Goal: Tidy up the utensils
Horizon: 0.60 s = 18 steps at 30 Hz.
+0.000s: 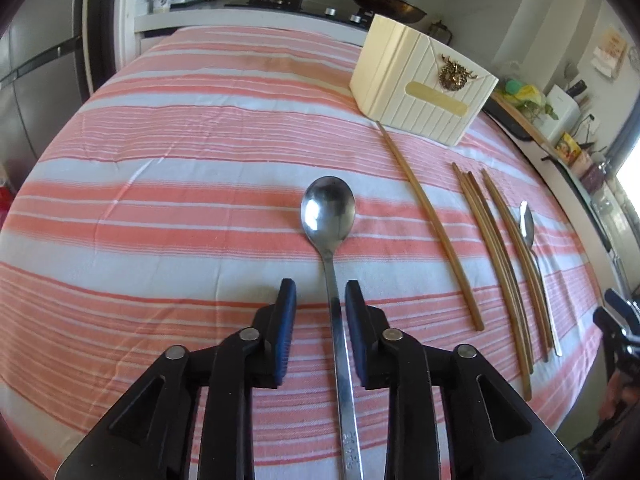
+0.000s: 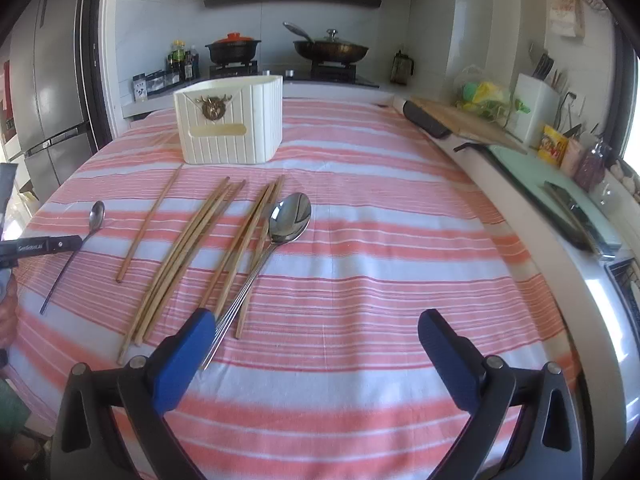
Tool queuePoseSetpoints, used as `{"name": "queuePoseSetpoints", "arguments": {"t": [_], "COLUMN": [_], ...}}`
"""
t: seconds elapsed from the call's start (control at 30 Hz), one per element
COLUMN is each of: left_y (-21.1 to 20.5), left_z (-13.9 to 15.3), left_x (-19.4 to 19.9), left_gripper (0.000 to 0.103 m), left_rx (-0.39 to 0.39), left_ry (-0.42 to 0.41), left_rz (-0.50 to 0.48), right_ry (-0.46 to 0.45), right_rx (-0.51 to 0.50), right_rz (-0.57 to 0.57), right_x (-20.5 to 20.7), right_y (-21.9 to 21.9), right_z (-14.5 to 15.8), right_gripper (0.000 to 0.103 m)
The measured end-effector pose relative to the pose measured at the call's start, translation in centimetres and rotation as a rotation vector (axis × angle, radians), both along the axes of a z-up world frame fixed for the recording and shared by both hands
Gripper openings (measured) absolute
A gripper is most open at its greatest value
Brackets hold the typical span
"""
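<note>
A steel spoon (image 1: pixel 329 210) lies on the striped cloth. Its handle runs between the fingers of my left gripper (image 1: pixel 321 294), which is open around it without pinching. The same spoon shows far left in the right wrist view (image 2: pixel 96 216). A cream utensil box (image 1: pixel 424 84) (image 2: pixel 230 120) stands at the back. Several wooden chopsticks (image 1: pixel 492 248) (image 2: pixel 192 248) lie loose beside it. A stack of spoons (image 2: pixel 290 214) (image 1: pixel 527 222) lies over the right chopsticks. My right gripper (image 2: pixel 316 328) is wide open and empty, its left finger near the spoon handles.
The table is covered by a pink and white striped cloth (image 2: pixel 380 240). A counter with a cutting board (image 2: pixel 460 120), bags and a knife block runs along the right. A stove with pots (image 2: pixel 332 50) is behind the table. A fridge (image 2: pixel 48 100) stands left.
</note>
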<state>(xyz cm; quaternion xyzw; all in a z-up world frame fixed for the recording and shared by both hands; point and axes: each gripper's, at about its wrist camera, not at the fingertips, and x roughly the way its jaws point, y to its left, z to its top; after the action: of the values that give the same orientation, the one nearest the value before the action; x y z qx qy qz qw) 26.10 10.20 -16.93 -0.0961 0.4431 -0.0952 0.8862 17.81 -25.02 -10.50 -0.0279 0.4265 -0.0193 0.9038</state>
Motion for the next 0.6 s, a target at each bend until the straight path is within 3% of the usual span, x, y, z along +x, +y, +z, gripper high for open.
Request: {"name": "queuePoseSetpoints", "arguments": {"t": [0.13, 0.23, 0.3, 0.4, 0.6], "left_y": [0.4, 1.0, 1.1, 0.8, 0.4], "left_z": [0.0, 0.0, -0.1, -0.2, -0.2], "left_x": [-1.3, -1.6, -1.6, -1.8, -1.8], "left_gripper": [0.056, 0.056, 0.057, 0.057, 0.063], "left_rx": [0.052, 0.041, 0.036, 0.054, 0.068], "left_ry": [-0.041, -0.045, -0.047, -0.06, -0.068], "left_rz": [0.029, 0.039, 0.041, 0.041, 0.028], "right_ry": [0.052, 0.111, 0.163, 0.206, 0.238], "right_rx": [0.131, 0.23, 0.265, 0.251, 0.089], "right_rz": [0.003, -0.011, -0.023, -0.058, -0.001], "right_x": [3.5, 6.2, 7.9, 9.2, 8.9], "right_y": [-0.2, -0.2, -0.1, -0.2, 0.8], "right_z": [-1.3, -2.7, -4.0, -5.1, -5.2], "right_gripper": [0.098, 0.071, 0.047, 0.031, 0.025]}}
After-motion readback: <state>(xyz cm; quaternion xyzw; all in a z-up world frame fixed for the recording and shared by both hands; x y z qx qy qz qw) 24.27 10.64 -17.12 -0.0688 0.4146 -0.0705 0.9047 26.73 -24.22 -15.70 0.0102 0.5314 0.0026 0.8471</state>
